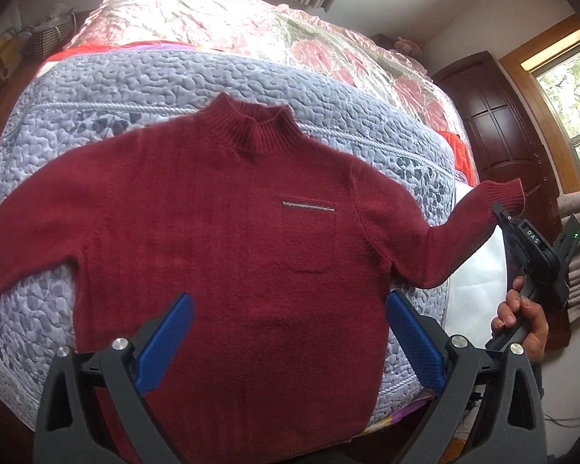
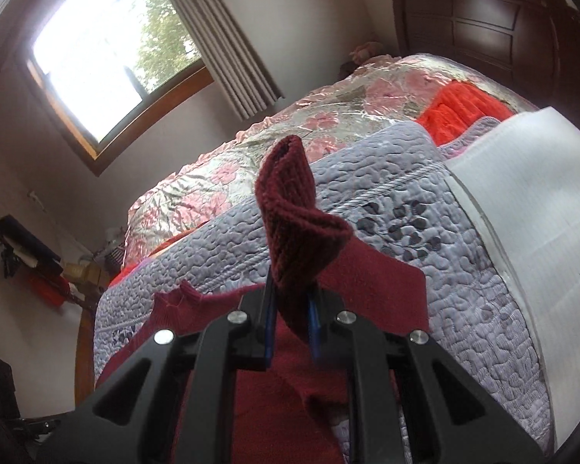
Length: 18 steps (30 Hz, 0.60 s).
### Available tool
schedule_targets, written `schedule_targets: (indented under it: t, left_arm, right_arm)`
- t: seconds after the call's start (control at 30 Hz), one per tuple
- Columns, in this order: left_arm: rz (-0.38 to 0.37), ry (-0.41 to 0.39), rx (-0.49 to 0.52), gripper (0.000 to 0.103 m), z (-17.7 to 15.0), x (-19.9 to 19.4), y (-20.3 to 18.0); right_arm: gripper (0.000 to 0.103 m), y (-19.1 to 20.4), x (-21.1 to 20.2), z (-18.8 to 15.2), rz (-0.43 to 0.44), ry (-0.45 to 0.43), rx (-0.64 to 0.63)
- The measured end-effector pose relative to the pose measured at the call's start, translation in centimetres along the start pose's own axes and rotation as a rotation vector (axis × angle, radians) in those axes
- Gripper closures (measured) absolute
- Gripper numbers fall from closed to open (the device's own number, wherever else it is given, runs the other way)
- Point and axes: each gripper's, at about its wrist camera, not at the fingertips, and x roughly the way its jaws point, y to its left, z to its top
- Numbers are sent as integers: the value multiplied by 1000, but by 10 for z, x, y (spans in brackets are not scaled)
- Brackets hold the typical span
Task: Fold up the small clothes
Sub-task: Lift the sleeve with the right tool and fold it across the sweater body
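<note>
A dark red knit sweater [image 1: 220, 239] lies face up on the lilac quilt [image 1: 108, 89], collar away from me, a chest pocket [image 1: 308, 239] on its right. My left gripper [image 1: 290, 332] hovers open over the sweater's lower body, blue pads [image 1: 166, 344] spread wide with nothing between them. My right gripper [image 1: 500, 212] holds the right sleeve's ribbed cuff [image 1: 502, 193] lifted off the bed's right side. In the right wrist view that gripper [image 2: 292, 309] is shut on the cuff [image 2: 294, 224], which stands up folded between the pads. The left sleeve [image 1: 23, 247] lies flat.
Beyond the quilt lies a pink floral bedspread [image 1: 220, 19] and an orange blanket [image 2: 460, 108]. A white mattress side [image 2: 522, 201] shows at the bed's right edge. A dark wooden cabinet [image 1: 495, 116], curtains and a window [image 1: 576, 112] stand to the right. A hand [image 1: 522, 321] grips the right tool's handle.
</note>
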Motion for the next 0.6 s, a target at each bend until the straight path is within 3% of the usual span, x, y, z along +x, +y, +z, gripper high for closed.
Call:
schedule_targets:
  t: [0.27,0.6]
  left_arm:
    - [-105,-18,-65,4,12,1,32]
    - [-236,0,-192,4,35,25,67]
  right_arm:
    - [91,105,53,-36,9,79,-262]
    - [91,168,134,-114,-24,233,-481]
